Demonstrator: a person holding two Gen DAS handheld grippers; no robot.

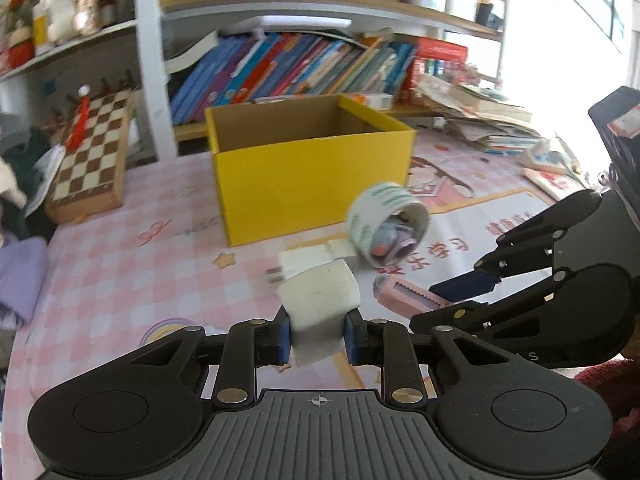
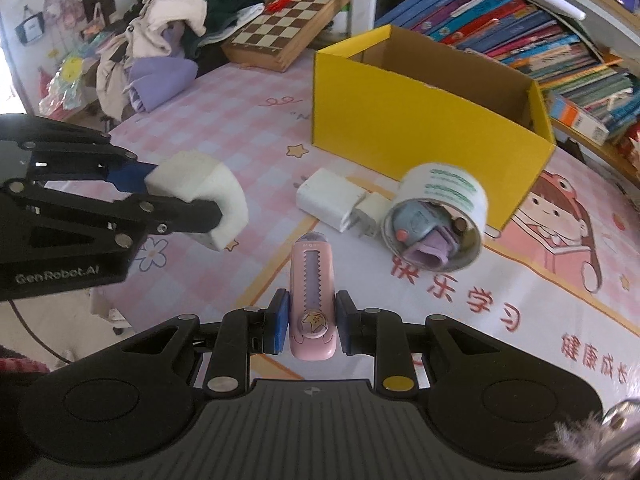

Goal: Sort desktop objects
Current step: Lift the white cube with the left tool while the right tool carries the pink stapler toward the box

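left wrist view: the left gripper [image 1: 317,334] is clamped on a white foam block [image 1: 320,300], its 2 blue pads pressed against the block's sides, held above the pink patterned desk mat [image 1: 120,272]. the yellow box [image 1: 312,184] stands open-topped straight ahead of the block and beyond it, with nothing in the way except a white charger [image 1: 304,262] lying flat on the mat below. a tape roll [image 1: 386,220] lies on its side to the right of the charger, just in front of the box's right corner, small items stuffed in its core. the right gripper [image 1: 452,300] enters from the right, low over a pink utility knife [image 1: 408,296].

right wrist view: the right gripper [image 2: 311,320] has its 2 pads either side of the pink utility knife [image 2: 312,300], touching or nearly so; whether it is lifted off the mat i cannot tell. the knife's long axis runs straight ahead between the pads, away from the camera and roughly toward the yellow box [image 2: 424,148]. the left gripper [image 2: 176,196] with the white foam block [image 2: 204,196] sits to the left, well short of the box. charger [image 2: 328,200] and tape roll [image 2: 440,216] lie between knife and box.

judgement: both loads need a forward carry to the box; neither arm is clearly the nearer.
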